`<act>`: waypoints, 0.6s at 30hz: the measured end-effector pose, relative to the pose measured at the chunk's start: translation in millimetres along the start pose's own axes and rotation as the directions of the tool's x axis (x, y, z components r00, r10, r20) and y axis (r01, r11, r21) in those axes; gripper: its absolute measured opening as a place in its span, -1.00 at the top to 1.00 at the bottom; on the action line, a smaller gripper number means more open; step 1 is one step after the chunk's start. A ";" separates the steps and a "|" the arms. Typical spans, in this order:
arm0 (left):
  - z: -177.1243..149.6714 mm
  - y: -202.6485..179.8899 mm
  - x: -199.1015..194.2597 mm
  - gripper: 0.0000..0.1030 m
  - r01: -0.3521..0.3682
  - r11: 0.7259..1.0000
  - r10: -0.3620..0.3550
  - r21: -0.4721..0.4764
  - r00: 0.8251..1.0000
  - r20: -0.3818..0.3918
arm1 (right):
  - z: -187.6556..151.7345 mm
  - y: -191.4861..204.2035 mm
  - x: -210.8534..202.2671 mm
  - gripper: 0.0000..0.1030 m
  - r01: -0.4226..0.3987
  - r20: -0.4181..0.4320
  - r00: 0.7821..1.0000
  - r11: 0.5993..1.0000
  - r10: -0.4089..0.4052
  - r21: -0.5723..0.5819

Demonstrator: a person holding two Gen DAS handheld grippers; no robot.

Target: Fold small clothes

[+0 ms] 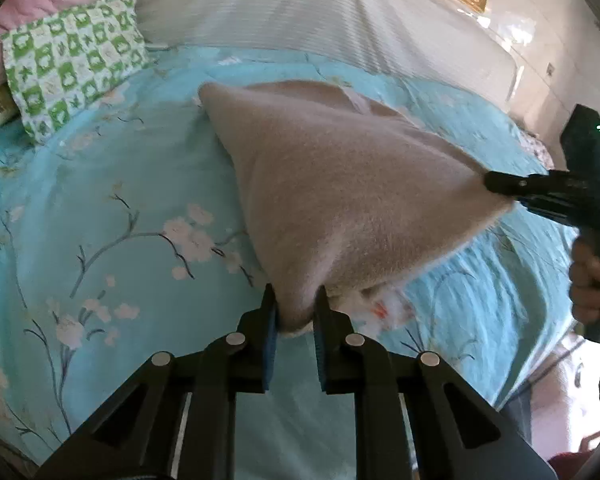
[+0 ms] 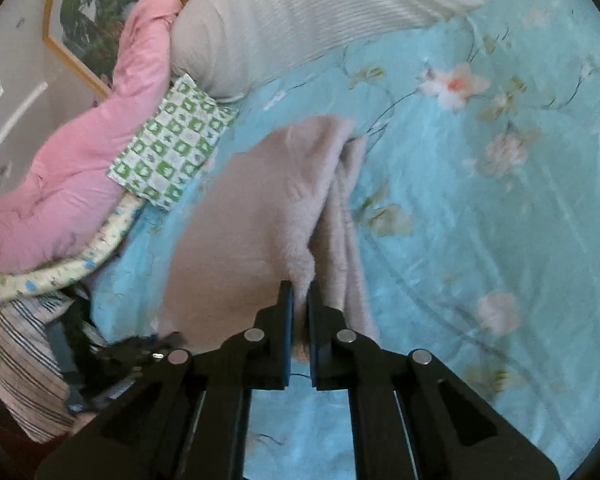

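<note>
Two grippers hold one fuzzy beige garment (image 1: 340, 184) above a blue floral bedspread (image 1: 100, 208). The left gripper (image 1: 296, 312) is clamped on a near corner of the cloth, fabric bunched between its blue pads. The right gripper (image 2: 300, 312) pinches another edge, its jaws nearly together on the fold; in the left view it grips the cloth's right tip, a hand (image 1: 592, 280) on its handle. The garment's far end rests on the bedspread. A green checked pillow (image 1: 72, 60) lies beyond, beside a pink quilt (image 2: 80, 168).
</note>
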State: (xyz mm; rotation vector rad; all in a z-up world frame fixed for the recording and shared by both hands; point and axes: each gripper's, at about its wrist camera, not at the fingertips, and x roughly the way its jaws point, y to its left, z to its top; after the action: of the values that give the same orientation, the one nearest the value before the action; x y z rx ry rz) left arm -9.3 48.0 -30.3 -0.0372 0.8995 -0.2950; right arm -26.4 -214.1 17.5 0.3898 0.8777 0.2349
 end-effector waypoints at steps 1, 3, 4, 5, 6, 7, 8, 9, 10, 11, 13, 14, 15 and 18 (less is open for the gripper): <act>-1.5 0.6 2.7 0.73 0.004 1.000 -0.004 -0.004 1.000 -0.010 | -1.1 -2.8 3.0 0.87 0.023 -0.012 1.000 1.000 -0.023 -0.006; -6.5 5.5 13.9 0.73 0.008 0.999 -0.010 -0.037 0.999 -0.048 | -7.7 -14.1 19.4 0.88 0.045 -0.066 0.997 0.999 -0.043 0.015; -8.2 9.7 17.3 0.73 0.021 0.998 -0.025 -0.065 0.998 -0.061 | -11.6 -16.8 26.7 0.88 0.061 -0.085 0.995 0.998 -0.059 0.014; -9.1 12.5 17.9 0.73 0.033 0.996 -0.039 -0.085 0.997 -0.065 | -16.2 -18.7 34.2 0.88 0.084 -0.102 0.991 0.996 -0.084 0.001; -9.7 14.9 17.1 0.73 0.045 0.994 -0.053 -0.101 0.996 -0.069 | -18.0 -19.3 36.2 0.88 0.089 -0.103 0.991 0.996 -0.089 -0.002; -10.0 16.1 16.7 0.73 0.049 0.994 -0.057 -0.103 0.996 -0.076 | -18.6 -19.5 35.7 0.88 0.088 -0.099 0.991 0.996 -0.088 0.001; -11.3 16.2 16.2 0.74 0.051 0.994 -0.060 -0.100 0.995 -0.085 | -18.0 -18.3 34.3 0.88 0.092 -0.097 0.991 0.996 -0.093 -0.006; -13.0 15.9 16.3 0.75 0.052 0.994 -0.062 -0.097 0.993 -0.101 | -17.1 -16.9 33.2 0.88 0.099 -0.097 0.990 0.995 -0.100 -0.016; -15.7 17.0 16.8 0.75 0.054 0.993 -0.067 -0.101 0.990 -0.125 | -16.1 -16.1 32.4 0.88 0.106 -0.098 0.989 0.994 -0.108 -0.024; -17.7 18.4 15.7 0.75 0.060 0.992 -0.075 -0.110 0.987 -0.140 | -15.2 -15.5 32.3 0.88 0.112 -0.106 0.988 0.993 -0.114 -0.031; -18.2 20.5 8.2 0.74 0.059 0.992 -0.076 -0.114 0.986 -0.147 | -14.1 -14.9 31.5 0.76 0.140 -0.122 0.982 0.989 -0.143 -0.039; -16.6 22.7 2.6 0.74 0.056 0.992 -0.072 -0.116 0.987 -0.142 | -13.5 -14.6 29.3 0.70 0.154 -0.126 0.979 0.987 -0.158 -0.037; -12.1 25.3 -5.8 0.72 0.058 0.991 -0.072 -0.118 0.989 -0.125 | -12.8 -14.3 25.7 0.60 0.167 -0.123 0.978 0.985 -0.170 -0.034; 8.9 31.6 -25.4 0.65 0.073 0.991 -0.080 -0.113 0.995 -0.060 | -5.6 -7.1 8.6 0.58 0.193 -0.072 0.978 0.980 -0.196 -0.046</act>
State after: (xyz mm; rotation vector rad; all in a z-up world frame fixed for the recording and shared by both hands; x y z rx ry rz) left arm -9.7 84.4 -10.2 -0.1655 0.9789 -0.3186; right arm -25.1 -216.2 5.2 0.2580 0.9781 0.0860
